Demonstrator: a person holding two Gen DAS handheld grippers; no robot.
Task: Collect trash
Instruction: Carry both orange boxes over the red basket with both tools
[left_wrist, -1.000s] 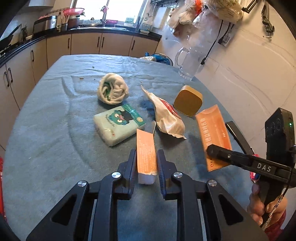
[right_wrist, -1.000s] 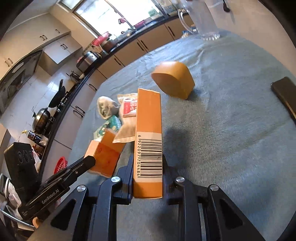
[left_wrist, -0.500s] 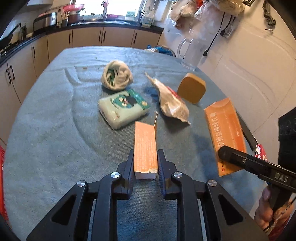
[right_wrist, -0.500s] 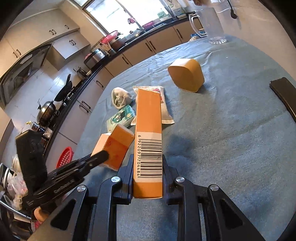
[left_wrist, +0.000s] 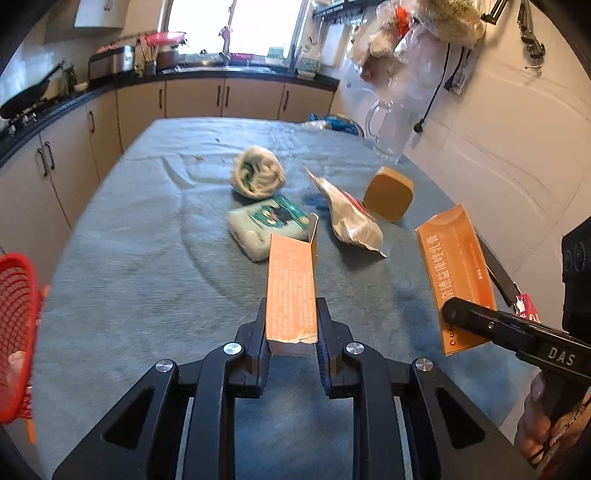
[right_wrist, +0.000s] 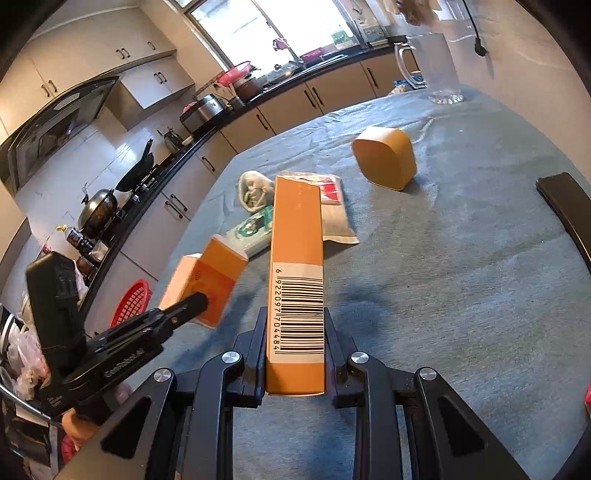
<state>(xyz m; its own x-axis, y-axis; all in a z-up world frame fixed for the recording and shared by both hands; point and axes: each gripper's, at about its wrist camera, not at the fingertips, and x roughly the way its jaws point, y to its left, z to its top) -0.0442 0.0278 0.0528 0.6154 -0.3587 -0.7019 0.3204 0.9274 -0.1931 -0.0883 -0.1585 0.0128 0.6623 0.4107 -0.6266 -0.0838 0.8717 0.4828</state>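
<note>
My left gripper (left_wrist: 290, 325) is shut on a small opened orange carton (left_wrist: 291, 284) and holds it above the grey table; the carton also shows in the right wrist view (right_wrist: 207, 280). My right gripper (right_wrist: 295, 332) is shut on a long orange box with a barcode (right_wrist: 297, 266), seen at the right in the left wrist view (left_wrist: 456, 273). On the table lie a crumpled snack bag (left_wrist: 351, 218), a green tissue pack (left_wrist: 266, 225) and a balled cloth (left_wrist: 256, 177). A red basket (left_wrist: 14, 325) sits beyond the table's left edge.
A tan rounded box (left_wrist: 388, 194) stands at the right of the table. A clear jug (left_wrist: 391, 129) stands at the far right corner. A black flat object (right_wrist: 565, 210) lies along the right edge. Kitchen cabinets and a counter (left_wrist: 221, 96) run behind and to the left.
Both grippers have lifted and drawn back from the table with their boxes. The left gripper has swung left, so the red basket now shows at its left.
</note>
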